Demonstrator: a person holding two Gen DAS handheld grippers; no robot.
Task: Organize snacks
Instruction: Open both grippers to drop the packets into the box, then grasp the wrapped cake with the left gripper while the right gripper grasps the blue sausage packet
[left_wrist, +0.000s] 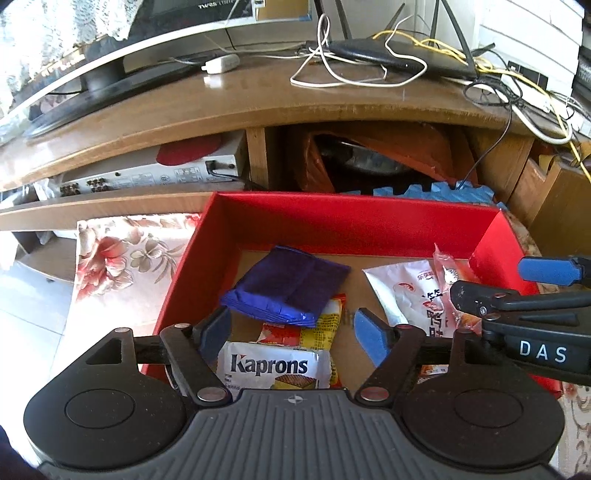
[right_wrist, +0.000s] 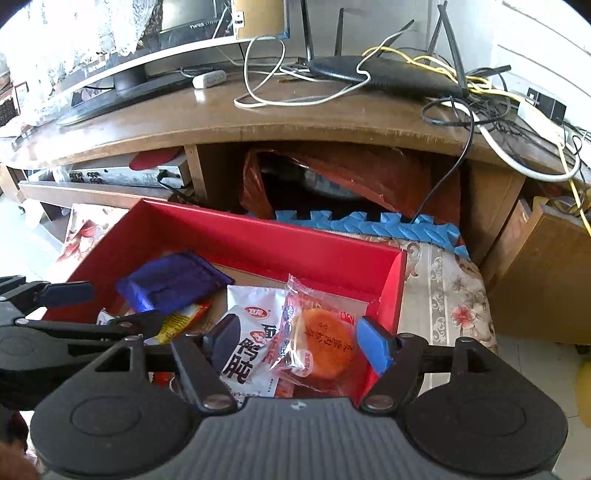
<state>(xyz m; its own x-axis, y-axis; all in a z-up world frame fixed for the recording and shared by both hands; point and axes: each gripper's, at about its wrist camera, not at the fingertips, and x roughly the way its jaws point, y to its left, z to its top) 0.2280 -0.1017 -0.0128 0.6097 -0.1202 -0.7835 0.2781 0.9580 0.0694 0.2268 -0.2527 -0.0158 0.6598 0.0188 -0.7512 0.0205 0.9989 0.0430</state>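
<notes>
Both tools spread, nothing pinched: left tool (left_wrist: 291, 332) over the Kaprons pack (left_wrist: 273, 367), right tool (right_wrist: 299, 341) over the orange cake (right_wrist: 325, 343). All snacks sit in the red box (left_wrist: 332, 221). Kaprons label reads only in left view; cake shows clearly only in right.

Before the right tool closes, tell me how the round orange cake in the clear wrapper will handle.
The orange cake looks like a soft pastry, so a hard pinch would probably crumble it. Its clear wrapper is loose and glossy, likely slippery. It lies tilted across the white packet, so a push may slide it.
</notes>
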